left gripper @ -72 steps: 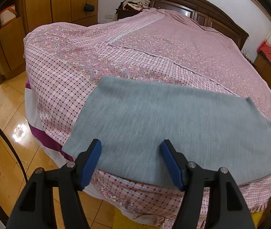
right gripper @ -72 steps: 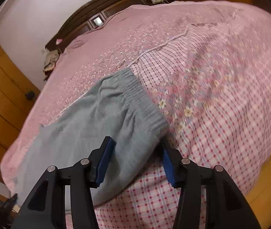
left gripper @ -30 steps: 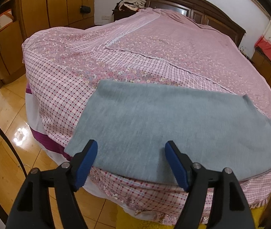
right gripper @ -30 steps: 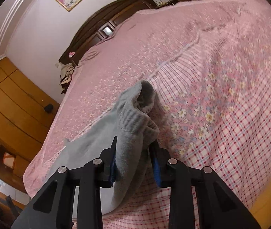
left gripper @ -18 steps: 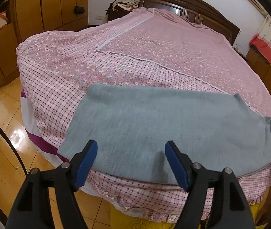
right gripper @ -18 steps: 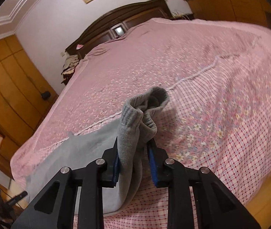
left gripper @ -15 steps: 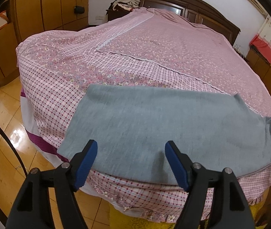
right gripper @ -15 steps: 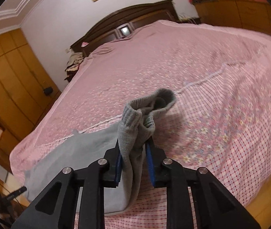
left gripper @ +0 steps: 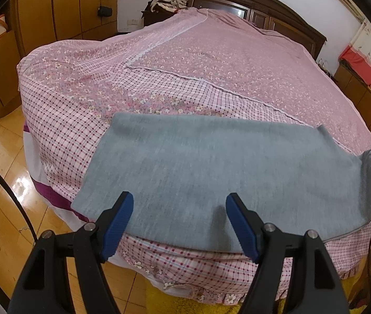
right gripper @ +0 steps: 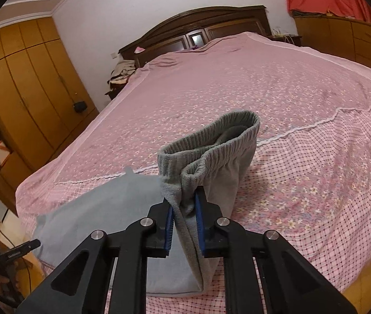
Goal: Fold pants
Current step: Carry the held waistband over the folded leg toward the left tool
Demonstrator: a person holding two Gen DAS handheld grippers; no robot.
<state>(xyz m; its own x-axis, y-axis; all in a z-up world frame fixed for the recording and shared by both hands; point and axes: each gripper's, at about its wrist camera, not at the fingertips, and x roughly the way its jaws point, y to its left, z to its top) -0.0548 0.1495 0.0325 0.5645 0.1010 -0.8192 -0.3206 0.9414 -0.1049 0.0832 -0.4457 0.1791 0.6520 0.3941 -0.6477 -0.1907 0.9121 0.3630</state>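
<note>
The bed [left gripper: 237, 60] fills both views under its pink floral and checked bedspread [right gripper: 316, 157], and the grey pants [left gripper: 211, 172] lie across its near edge, already doubled lengthwise into one long flat band as far as I can judge. My biggest worry is that edge: the band's near side runs right along the drop to the floor, so if I drag the cloth toward me while folding, the whole garment could slide off. Next, the fold itself could go crooked, since my left gripper [left gripper: 179, 218] is spread wide and holds nothing, hovering at the band's near edge toward the hem end, and nothing pins that end down; I expect a pull from the other end would tow the band along the bedspread instead of doubling it over. Smaller still is the hold at the waistband [right gripper: 211, 141]: my right gripper [right gripper: 184, 225] is pressed together on a bunched fold of cloth just below the ribbed elastic, with the waistband standing up open above the pads, lifted clear of the bed. It looks like only part of the waist is caught, so the loose layer may sag or slip free and leave the fold lumpy.
</note>
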